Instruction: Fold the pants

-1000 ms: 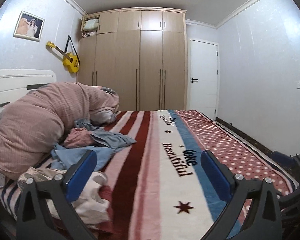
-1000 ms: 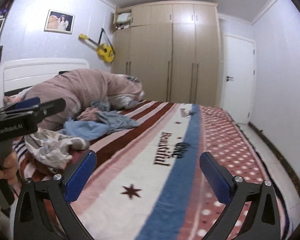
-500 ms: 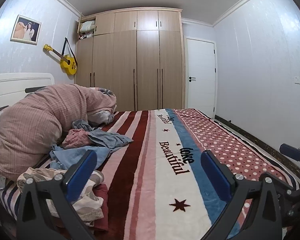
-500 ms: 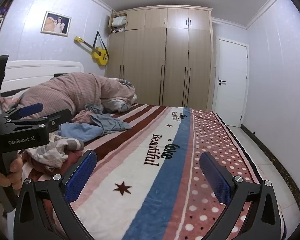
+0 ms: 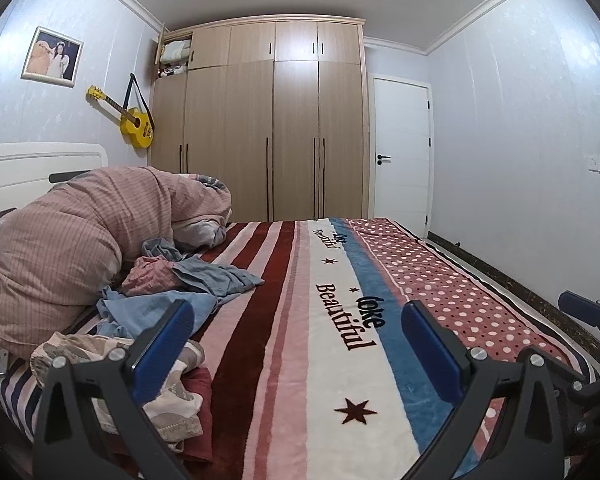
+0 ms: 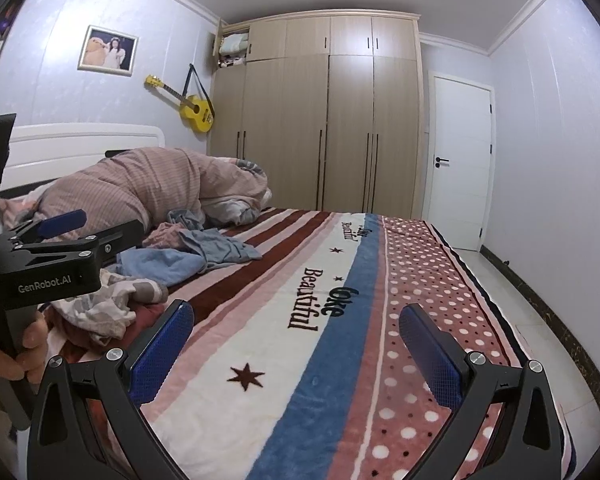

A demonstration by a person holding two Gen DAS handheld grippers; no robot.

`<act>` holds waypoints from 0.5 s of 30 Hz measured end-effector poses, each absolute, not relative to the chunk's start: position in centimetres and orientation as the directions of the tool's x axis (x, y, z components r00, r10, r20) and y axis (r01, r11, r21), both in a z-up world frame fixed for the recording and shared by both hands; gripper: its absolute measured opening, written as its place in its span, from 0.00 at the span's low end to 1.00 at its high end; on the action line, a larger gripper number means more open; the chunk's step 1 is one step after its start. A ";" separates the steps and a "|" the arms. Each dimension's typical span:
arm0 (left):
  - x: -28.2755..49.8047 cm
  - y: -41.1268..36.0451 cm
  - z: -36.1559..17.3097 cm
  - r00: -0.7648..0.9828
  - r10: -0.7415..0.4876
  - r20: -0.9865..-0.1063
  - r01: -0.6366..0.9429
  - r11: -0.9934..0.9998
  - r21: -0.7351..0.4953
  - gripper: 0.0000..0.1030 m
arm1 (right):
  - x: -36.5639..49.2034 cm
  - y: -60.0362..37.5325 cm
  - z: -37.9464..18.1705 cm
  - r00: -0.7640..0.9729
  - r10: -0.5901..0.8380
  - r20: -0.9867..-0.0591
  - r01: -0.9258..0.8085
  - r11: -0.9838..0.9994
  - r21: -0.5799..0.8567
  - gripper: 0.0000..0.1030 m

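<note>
Bedroom scene with a bed covered by a striped and polka-dotted blanket (image 5: 332,360) lettered "Beautiful". Behind it stands a wooden wardrobe (image 5: 276,128) beside a white door (image 5: 400,156); a yellow guitar (image 5: 134,122) and a framed photo (image 5: 52,57) hang on the wall.

Left gripper (image 5: 296,340): jaws spread wide, nothing between the blue pads (image 5: 162,344), held above the blanket. Ahead and to its left lies a heap of crumpled garments: a blue-grey piece (image 5: 216,276), a light blue piece (image 5: 156,308) and a pink piece (image 5: 150,274). Nearest its left finger is a patterned beige-and-white garment (image 5: 80,354) over a dark red one (image 5: 200,388). Which of these are the pants cannot be told. Beyond the heap sits a bunched pink striped duvet (image 5: 80,240).

Right gripper (image 6: 296,340): likewise released and empty, over the blanket's near edge, with the garment heap (image 6: 188,256) forward and to its left. In the right wrist view the left gripper appears at far left, gripped by the person's hand (image 6: 4,360).
</note>
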State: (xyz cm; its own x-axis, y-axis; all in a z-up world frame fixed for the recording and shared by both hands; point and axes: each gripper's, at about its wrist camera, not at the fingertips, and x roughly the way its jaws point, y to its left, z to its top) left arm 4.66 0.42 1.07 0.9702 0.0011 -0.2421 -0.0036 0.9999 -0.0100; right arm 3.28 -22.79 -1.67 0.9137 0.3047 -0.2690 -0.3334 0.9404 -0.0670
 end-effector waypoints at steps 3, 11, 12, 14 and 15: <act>4.7 0.5 1.0 0.970 -0.006 -0.242 0.003 1.000 -0.013 0.99 | 3.3 -22.8 -1.7 0.913 0.306 -0.269 -0.334 0.940 -0.067 1.00; 4.6 0.6 0.9 0.970 -0.006 -0.244 0.002 1.000 -0.016 0.99 | 3.0 -22.8 -1.5 0.916 0.301 -0.266 -0.329 0.942 -0.064 1.00; 4.6 0.6 0.8 0.969 -0.007 -0.245 0.002 1.000 -0.017 0.99 | 3.0 -22.8 -1.4 0.916 0.301 -0.265 -0.328 0.942 -0.064 1.00; 4.7 0.6 0.8 0.969 -0.008 -0.249 0.004 1.000 -0.017 0.99 | 3.0 -22.7 -1.3 0.917 0.299 -0.265 -0.326 0.944 -0.062 1.00; 4.7 0.6 0.8 0.968 -0.008 -0.250 0.004 1.000 -0.018 0.99 | 3.0 -22.7 -1.3 0.917 0.299 -0.265 -0.325 0.944 -0.062 1.00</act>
